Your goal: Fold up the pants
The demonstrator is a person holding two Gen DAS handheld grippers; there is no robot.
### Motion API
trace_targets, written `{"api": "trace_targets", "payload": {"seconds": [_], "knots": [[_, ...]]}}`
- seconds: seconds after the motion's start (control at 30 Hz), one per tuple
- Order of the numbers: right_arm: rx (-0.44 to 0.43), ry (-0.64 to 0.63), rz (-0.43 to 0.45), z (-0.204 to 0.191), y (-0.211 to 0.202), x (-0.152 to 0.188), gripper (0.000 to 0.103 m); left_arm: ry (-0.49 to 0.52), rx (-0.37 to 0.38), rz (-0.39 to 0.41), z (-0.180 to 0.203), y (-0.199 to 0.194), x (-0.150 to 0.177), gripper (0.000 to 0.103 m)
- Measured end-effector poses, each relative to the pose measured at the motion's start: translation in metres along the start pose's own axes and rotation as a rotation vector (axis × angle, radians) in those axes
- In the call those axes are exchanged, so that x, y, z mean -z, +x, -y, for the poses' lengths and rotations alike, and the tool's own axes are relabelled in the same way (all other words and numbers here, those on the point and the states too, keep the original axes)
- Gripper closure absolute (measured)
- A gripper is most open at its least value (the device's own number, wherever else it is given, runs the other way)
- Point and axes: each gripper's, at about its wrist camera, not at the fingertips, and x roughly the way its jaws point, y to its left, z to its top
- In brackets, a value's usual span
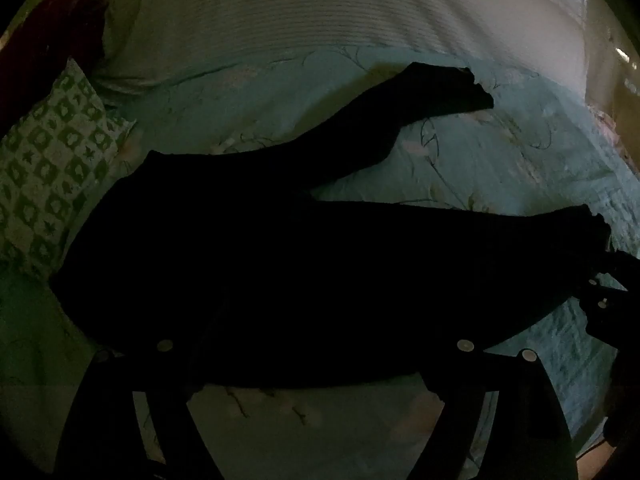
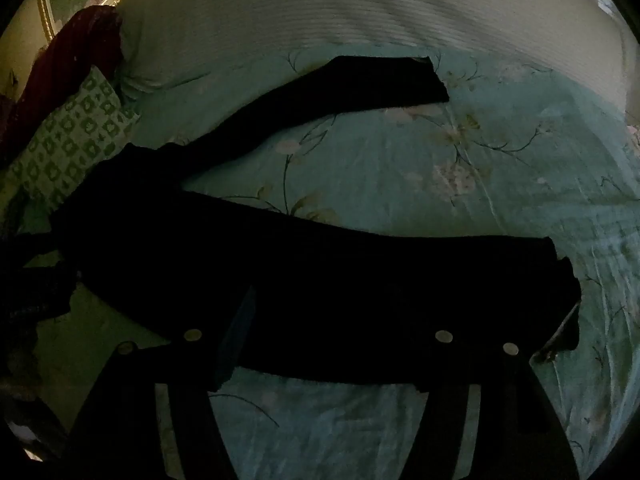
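Black pants [image 1: 248, 248] lie flat on a teal floral bed sheet [image 1: 460, 160], waist to the left, legs spread in a V to the right. In the right wrist view the pants [image 2: 320, 264] show the same, far leg [image 2: 360, 84] up, near leg across the middle. My left gripper [image 1: 312, 344] hovers over the waist and near leg, fingers spread wide, nothing between them. My right gripper [image 2: 320, 336] hovers over the near leg, fingers spread wide. The right gripper also shows in the left wrist view [image 1: 612, 288] by the near leg's hem. The dark fingers blend with the cloth.
A green-and-white patterned pillow [image 1: 52, 168] lies left of the waist, with a dark red cloth [image 1: 52, 40] behind it. A white ribbed blanket [image 1: 320, 12] covers the far side of the bed. The room is dim.
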Motion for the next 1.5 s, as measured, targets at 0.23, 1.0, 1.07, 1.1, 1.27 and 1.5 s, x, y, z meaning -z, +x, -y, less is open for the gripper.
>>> {"api": "trace_targets", "payload": {"seconds": [0.23, 1.0, 1.07, 1.1, 1.27, 1.5], "knots": [[-0.015, -0.001, 0.004, 0.006, -0.008, 0.002, 0.036, -0.001, -0.007, 0.005, 0.006, 0.002, -0.001, 0.02], [-0.015, 0.009, -0.01, 0.005, -0.009, -0.003, 0.036, 0.003, -0.011, 0.002, 0.01, 0.006, 0.0, 0.019], [-0.014, 0.011, -0.01, 0.004, -0.008, -0.003, 0.036, 0.003, -0.011, 0.002, 0.009, 0.006, 0.0, 0.019], [-0.014, 0.012, -0.01, 0.004, -0.008, -0.004, 0.036, 0.003, -0.011, 0.002, 0.01, 0.006, 0.0, 0.019], [-0.015, 0.011, -0.014, 0.002, -0.008, -0.005, 0.036, 0.004, -0.009, 0.0, 0.008, 0.008, -0.002, 0.019], [-0.018, 0.012, -0.021, 0.002, -0.006, -0.006, 0.036, 0.0, -0.008, -0.006, 0.007, 0.011, -0.004, 0.019]]}}
